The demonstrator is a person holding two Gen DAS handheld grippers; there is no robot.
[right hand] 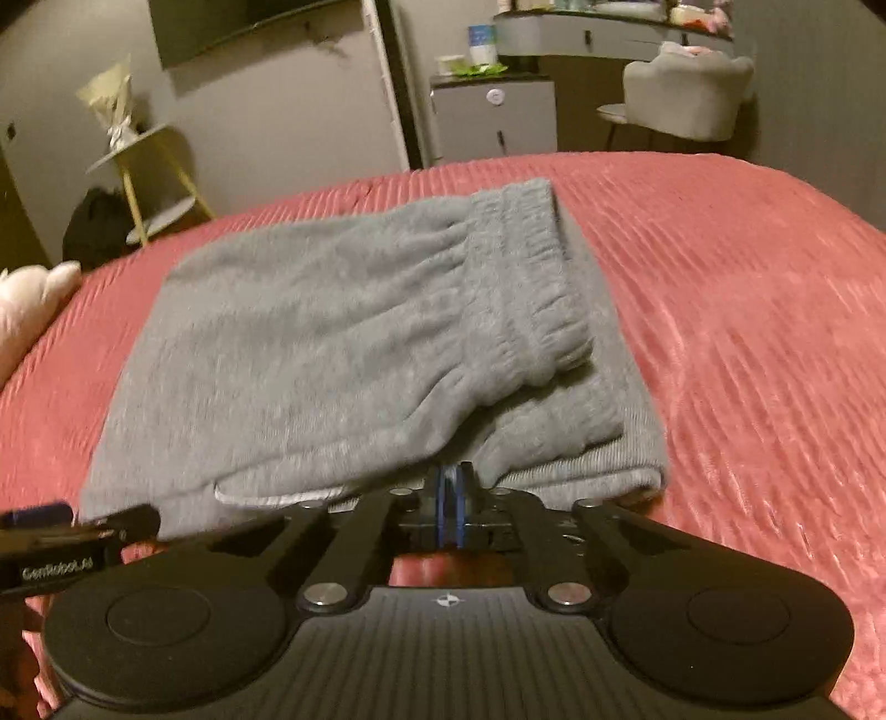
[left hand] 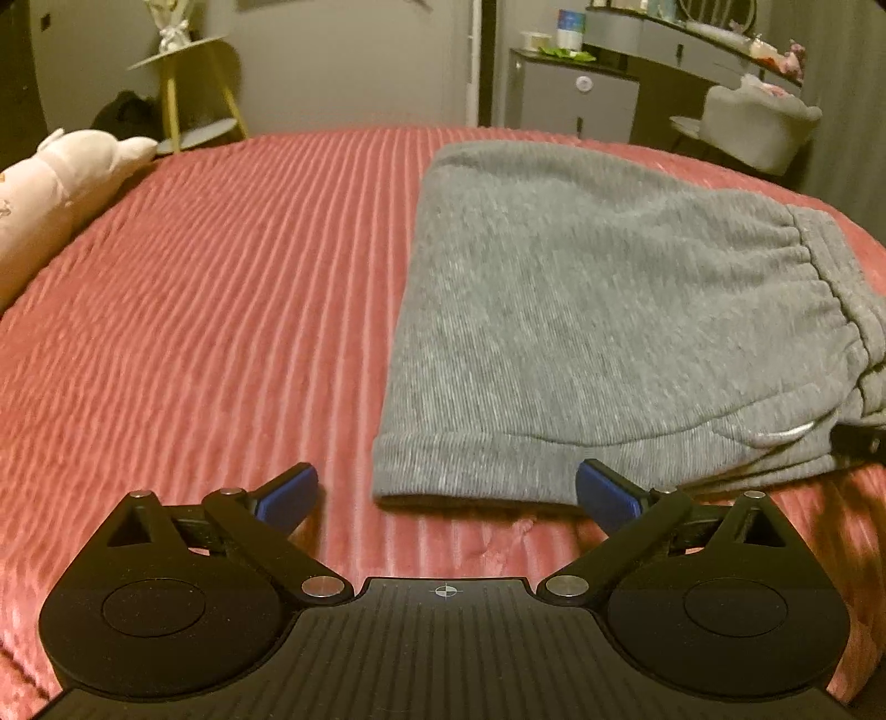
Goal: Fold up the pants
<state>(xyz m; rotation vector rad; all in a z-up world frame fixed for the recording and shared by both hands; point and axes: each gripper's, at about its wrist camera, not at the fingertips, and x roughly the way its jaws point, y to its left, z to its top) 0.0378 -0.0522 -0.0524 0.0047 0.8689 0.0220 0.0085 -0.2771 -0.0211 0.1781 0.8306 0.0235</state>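
Grey sweatpants (left hand: 598,310) lie folded in layers on the pink ribbed bedspread (left hand: 210,288); the elastic waistband (right hand: 531,288) is on top toward the right. My left gripper (left hand: 446,490) is open and empty, its blue pads just in front of the pants' near left hem, low over the bed. My right gripper (right hand: 449,498) is shut, its blue pads pressed together at the near edge of the pants (right hand: 332,332), under the lifted top layer; whether cloth is pinched is hidden. The left gripper's tip shows at the right wrist view's left edge (right hand: 50,518).
A pale plush toy (left hand: 61,183) lies at the bed's left edge. Beyond the bed stand a yellow-legged side table (left hand: 188,88), a small grey cabinet (left hand: 576,99), a grey chair (left hand: 758,127) and a desk (right hand: 609,33).
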